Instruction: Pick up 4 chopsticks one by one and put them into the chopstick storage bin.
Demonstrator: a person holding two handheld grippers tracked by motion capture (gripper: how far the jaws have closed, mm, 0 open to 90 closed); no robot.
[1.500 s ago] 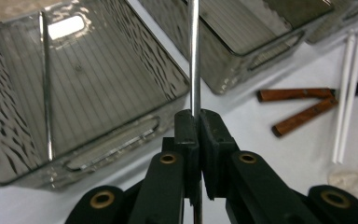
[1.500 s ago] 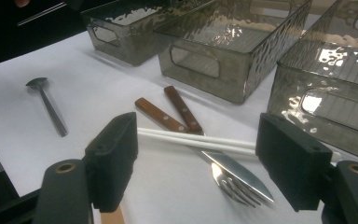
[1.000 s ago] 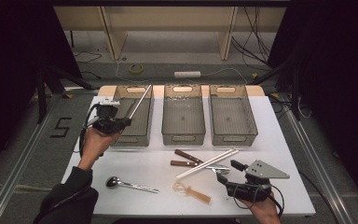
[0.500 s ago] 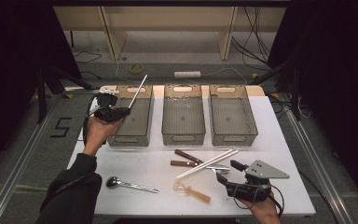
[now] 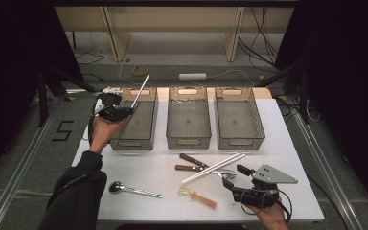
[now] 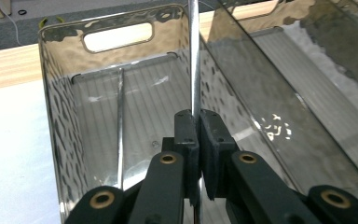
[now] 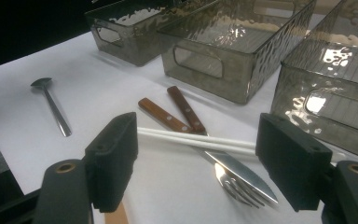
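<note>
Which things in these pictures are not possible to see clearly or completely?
- Metal chopstick in the left gripper: its far end leaves the top edge of the left gripper view; the closed jaws cover its lower part.
- Fork and knife: in the right gripper view the two white chopsticks cross them, so which wooden handle belongs to which is unclear.
- Amber utensil: too small in the high view to identify.
</note>
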